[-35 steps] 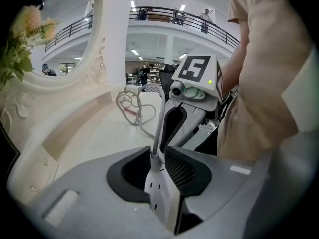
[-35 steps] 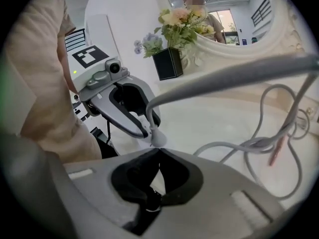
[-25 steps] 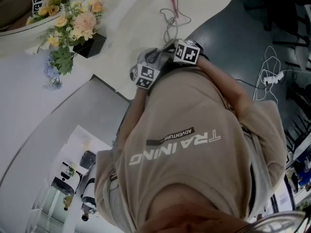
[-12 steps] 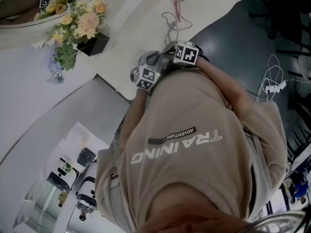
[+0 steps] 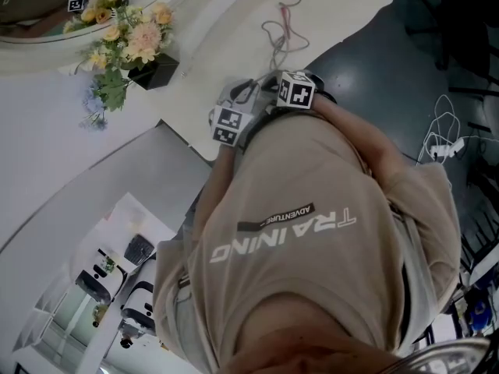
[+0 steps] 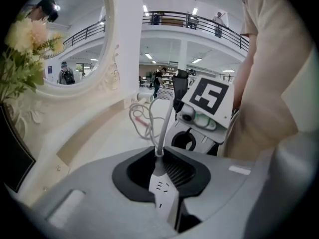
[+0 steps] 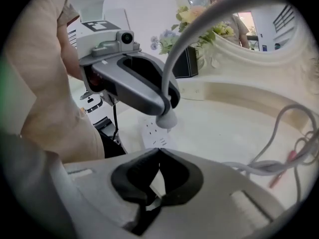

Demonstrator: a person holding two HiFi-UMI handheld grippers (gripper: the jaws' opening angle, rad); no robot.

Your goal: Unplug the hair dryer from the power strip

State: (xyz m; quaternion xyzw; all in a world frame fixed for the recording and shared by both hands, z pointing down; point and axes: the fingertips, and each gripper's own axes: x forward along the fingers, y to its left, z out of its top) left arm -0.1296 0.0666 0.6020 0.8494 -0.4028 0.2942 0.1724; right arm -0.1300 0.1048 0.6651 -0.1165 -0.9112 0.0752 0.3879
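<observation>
Between the left gripper's (image 6: 160, 156) jaws: white power strip (image 6: 163, 193), clamped on its edges, socket face turned left of the jaws. The strip's grey cable (image 6: 165, 121) exits the far end and runs straight ahead and up from the tips.

Right gripper (image 7: 158, 152) sits just ahead and right of the left one, nearly touching it, with its marker cube (image 6: 210, 95) facing the left camera. Its jaw tips meet. A white sliver shows in the slit behind them, and I can't tell whether it's pinched. The strip's socket face also shows just past those tips, below the left gripper's nose.

Both grippers are over the near edge of the white table (image 5: 234, 22), tight against the person's beige shirt (image 5: 312, 224).

Ahead of the left gripper, well apart: a loose loop of thin cord with a red tip (image 6: 141, 121) lying on the tabletop. Left of it: yellow flowers (image 6: 24, 46) in a dark box, and beside them an oval mirror in a white frame (image 6: 108, 49).
</observation>
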